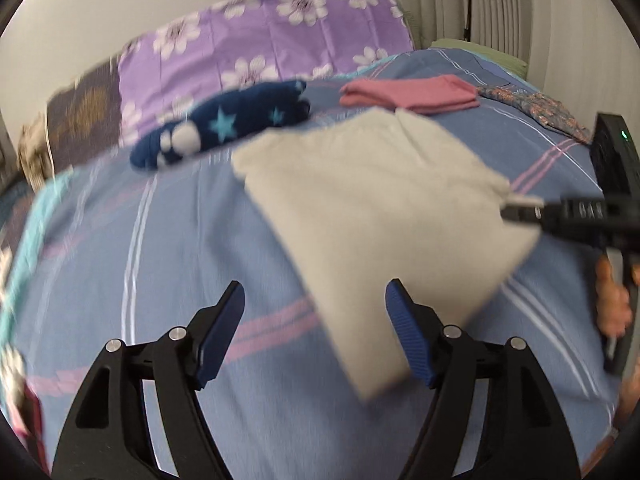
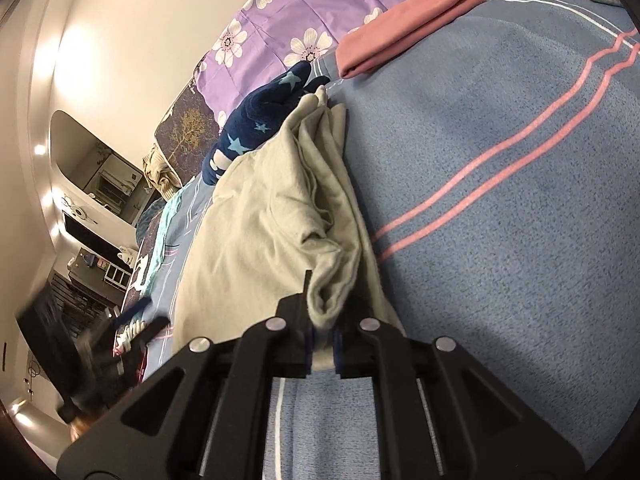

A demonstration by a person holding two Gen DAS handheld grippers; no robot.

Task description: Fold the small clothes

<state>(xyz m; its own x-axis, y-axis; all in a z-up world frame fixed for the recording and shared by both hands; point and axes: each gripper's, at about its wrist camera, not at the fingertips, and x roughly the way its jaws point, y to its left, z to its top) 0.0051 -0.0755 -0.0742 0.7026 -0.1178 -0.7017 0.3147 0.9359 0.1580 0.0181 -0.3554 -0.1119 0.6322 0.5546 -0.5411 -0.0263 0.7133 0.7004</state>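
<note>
A beige garment (image 1: 380, 208) lies folded on the blue striped bedsheet (image 1: 160, 240). My left gripper (image 1: 316, 316) hovers open over its near corner; the blue pads do not touch the cloth, which runs under the right finger. At the right edge my right gripper (image 1: 520, 210) is shut on the garment's side edge, with a hand (image 1: 612, 304) on its handle. In the right wrist view the right gripper (image 2: 324, 316) pinches a bunched fold of the beige garment (image 2: 272, 216), and the left gripper (image 2: 120, 332) is a blur at the far left.
A folded pink cloth (image 1: 412, 94) and a navy star-print garment (image 1: 224, 128) lie beyond the beige one. A purple flowered pillow (image 1: 260, 36) stands behind them, against the wall. A floral garment (image 1: 540, 108) lies at the far right.
</note>
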